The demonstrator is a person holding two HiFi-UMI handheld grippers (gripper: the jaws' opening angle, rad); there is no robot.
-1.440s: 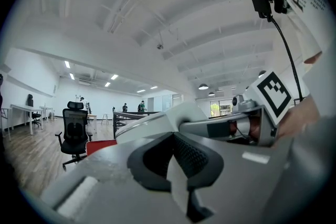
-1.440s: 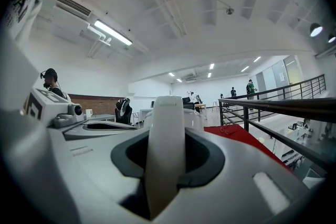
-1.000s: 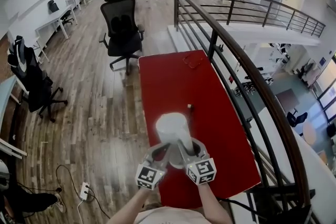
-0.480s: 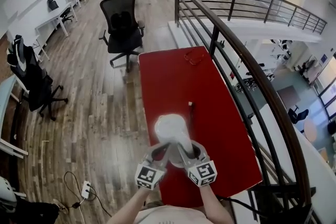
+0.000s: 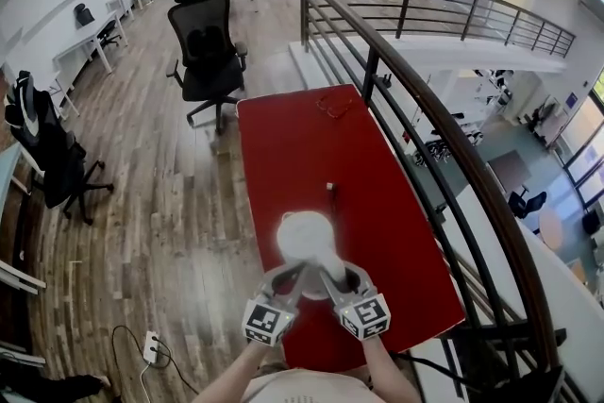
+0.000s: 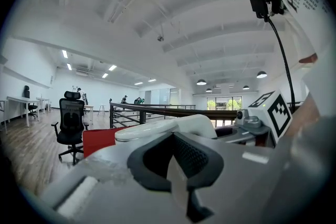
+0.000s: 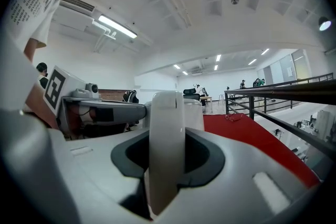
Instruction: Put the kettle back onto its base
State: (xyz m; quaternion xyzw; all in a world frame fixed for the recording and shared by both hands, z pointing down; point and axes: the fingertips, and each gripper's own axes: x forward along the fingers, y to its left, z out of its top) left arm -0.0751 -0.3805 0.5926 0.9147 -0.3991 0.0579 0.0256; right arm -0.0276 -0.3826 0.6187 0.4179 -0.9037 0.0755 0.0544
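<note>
One red table (image 5: 302, 156), wood floor (image 5: 170, 203), black railing (image 5: 453, 142)

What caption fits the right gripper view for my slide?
Right claw gripping the white kettle by its handle, red table beyond.

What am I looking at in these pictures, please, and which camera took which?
No robot here: a person holds a two-jaw gripper in each hand. The head view comes from a camera on the person's head, looking down; the two gripper views come from cameras riding on the grippers, looking along their jaws. Below is a red table, with a small tangled item at its far end. Over its near end is a white kettle. The right gripper is clamped on the kettle's handle. The left gripper sits close against the kettle's side; whether it grips is unclear.
</note>
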